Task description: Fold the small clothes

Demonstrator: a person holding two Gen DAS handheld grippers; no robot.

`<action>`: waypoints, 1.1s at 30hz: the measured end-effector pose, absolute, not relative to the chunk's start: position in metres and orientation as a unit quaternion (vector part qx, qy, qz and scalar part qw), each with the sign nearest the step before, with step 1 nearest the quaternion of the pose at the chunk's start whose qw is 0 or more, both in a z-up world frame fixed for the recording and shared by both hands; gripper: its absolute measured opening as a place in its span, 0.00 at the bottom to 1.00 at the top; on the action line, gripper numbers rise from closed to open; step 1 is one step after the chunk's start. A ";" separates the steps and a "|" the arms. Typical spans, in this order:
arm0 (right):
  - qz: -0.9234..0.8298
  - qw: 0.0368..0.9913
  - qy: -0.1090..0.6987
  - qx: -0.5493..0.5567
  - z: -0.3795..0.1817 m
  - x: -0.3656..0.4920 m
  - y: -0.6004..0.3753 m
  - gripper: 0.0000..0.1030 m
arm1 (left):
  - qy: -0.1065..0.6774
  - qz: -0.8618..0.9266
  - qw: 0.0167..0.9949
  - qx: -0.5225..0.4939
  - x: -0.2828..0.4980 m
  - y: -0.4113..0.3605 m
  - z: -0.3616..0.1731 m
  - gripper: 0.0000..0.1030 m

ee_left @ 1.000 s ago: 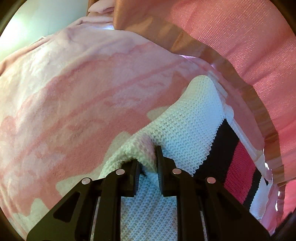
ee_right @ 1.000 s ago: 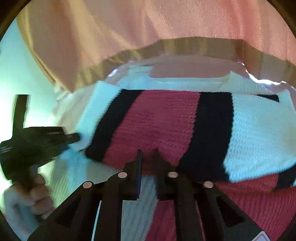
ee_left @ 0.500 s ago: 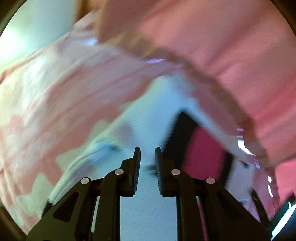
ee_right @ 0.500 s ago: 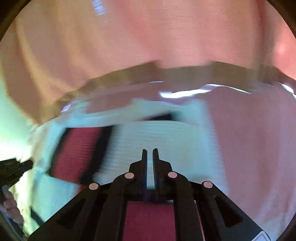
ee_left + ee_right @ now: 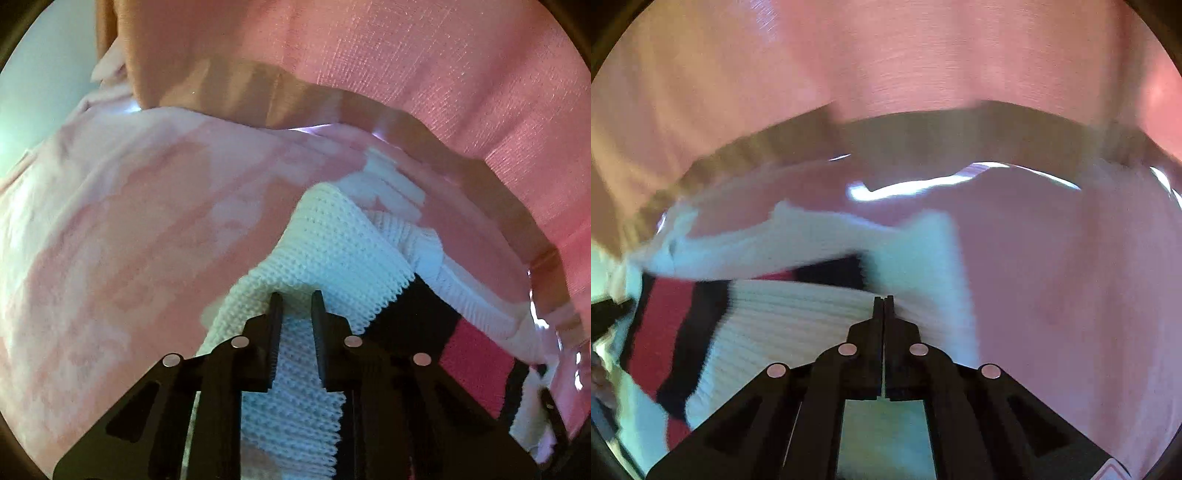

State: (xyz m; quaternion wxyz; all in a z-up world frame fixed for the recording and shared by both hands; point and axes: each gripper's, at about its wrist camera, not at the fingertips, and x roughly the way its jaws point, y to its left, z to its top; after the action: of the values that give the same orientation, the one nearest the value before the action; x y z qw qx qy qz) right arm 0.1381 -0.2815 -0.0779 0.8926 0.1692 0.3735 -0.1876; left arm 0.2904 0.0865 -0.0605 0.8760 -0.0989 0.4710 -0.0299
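While your left hand-held gripper (image 5: pixel 295 306) points down at the bed, its two black fingers stand slightly apart and pinch a raised fold of the white knitted sweater with black and red stripes (image 5: pixel 332 251). That sweater lies on the pink-and-white patterned fleece blanket (image 5: pixel 129 240), which fills the left wrist view from 7 o'clock round to 12 o'clock. White knit runs from the fingertips toward 1 o'clock; the black and red stripes sit at 4 o'clock.

Your right hand-held gripper (image 5: pixel 884 306) has its jaws pressed together, with almost no gap between them. Its tips sit at the edge of a white panel of the same sweater (image 5: pixel 798 317); you cannot tell from the blurred right wrist view whether any fabric is caught between them. The stripes lie at 8 o'clock, and bare blanket (image 5: pixel 1052 295) spreads at 3 o'clock.

A pink woven curtain (image 5: pixel 424 62) hangs across the top of both views.
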 end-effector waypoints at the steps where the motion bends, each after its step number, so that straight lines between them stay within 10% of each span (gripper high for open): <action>1: -0.173 0.899 0.365 0.165 -0.068 0.122 -0.275 0.09 | 0.467 -0.024 0.880 -0.080 0.288 0.080 -0.060 0.16; 10: -0.161 0.896 0.384 0.153 -0.079 0.062 -0.258 0.02 | 0.461 0.014 0.884 -0.079 0.263 0.102 -0.043 0.17; 15: -0.181 0.898 0.359 0.179 -0.055 0.011 -0.273 0.59 | 0.463 -0.011 0.880 -0.106 0.238 0.143 -0.032 0.37; 29: -0.103 0.867 0.382 0.301 -0.099 0.046 -0.280 0.62 | 0.512 -0.058 0.850 -0.105 0.236 0.131 -0.069 0.55; 33: -0.103 0.871 0.371 0.304 -0.091 0.050 -0.284 0.21 | 0.505 -0.074 0.855 -0.098 0.236 0.122 -0.062 0.25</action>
State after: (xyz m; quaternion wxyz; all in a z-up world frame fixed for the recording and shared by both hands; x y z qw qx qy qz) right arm 0.0502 -0.2844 -0.0910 0.8714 0.3043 0.3709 -0.1027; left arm 0.2363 0.1224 -0.0624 0.8545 -0.0980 0.5047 -0.0740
